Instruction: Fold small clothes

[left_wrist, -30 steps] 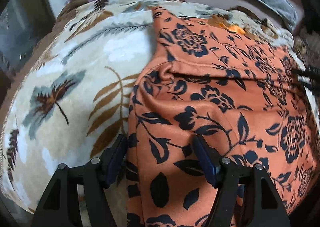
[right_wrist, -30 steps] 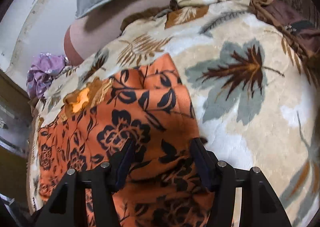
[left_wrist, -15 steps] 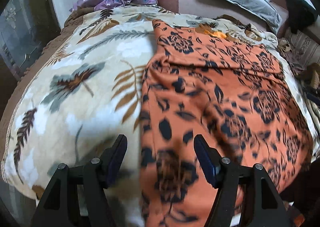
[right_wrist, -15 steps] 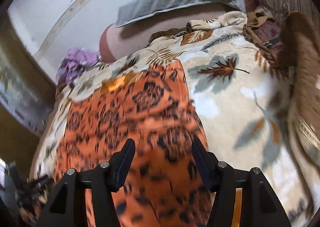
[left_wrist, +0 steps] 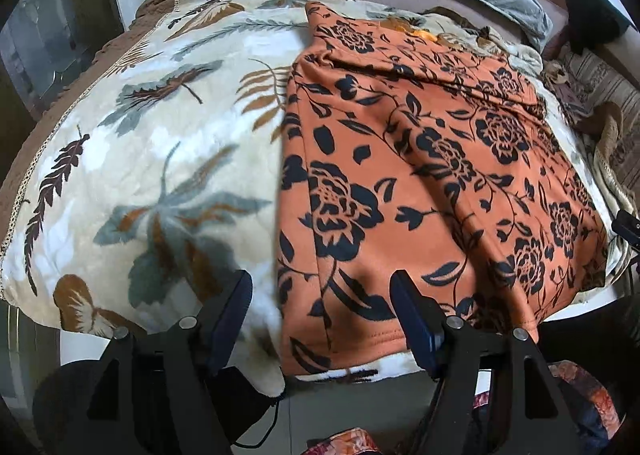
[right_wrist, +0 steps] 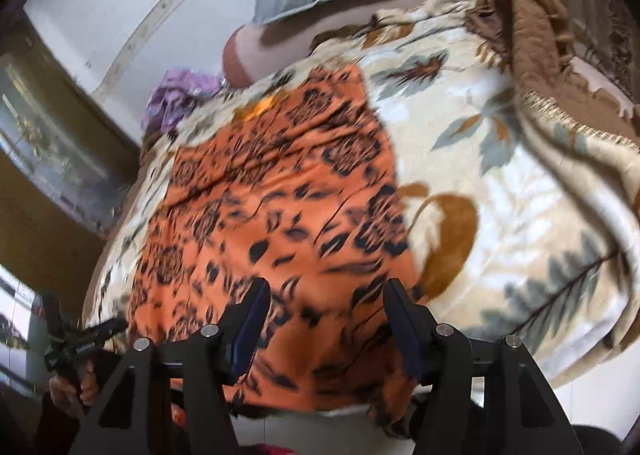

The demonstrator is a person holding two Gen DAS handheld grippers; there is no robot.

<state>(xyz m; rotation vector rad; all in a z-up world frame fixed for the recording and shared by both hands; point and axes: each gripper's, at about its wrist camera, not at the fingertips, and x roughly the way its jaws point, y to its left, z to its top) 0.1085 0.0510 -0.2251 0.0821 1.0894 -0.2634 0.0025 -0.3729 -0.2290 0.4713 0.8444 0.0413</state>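
- Both the left hand-held gripper [left_wrist: 322, 319] and right hand-held gripper [right_wrist: 324, 325] hang released, empty, above the orange black-flowered fleece garment's [left_wrist: 420, 159] near hem.
- Risk, I'd say: pinching the cream leaf-print plush blanket [left_wrist: 152, 159] under that garment too, dragging everything crooked.

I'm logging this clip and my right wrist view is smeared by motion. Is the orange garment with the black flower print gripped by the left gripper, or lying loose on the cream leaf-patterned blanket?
Observer: Loose. In the left wrist view the left gripper is open. Its fingers straddle the left edge of the orange flower-print garment near the near hem, and they pinch nothing.
Operator: Is there any fold in it that I can't make out?
Observer: It looks so. Near the far end, a layer of the same cloth lies over the garment, and its sharp edge runs across the width. The rest lies spread on the cream leaf-patterned blanket.
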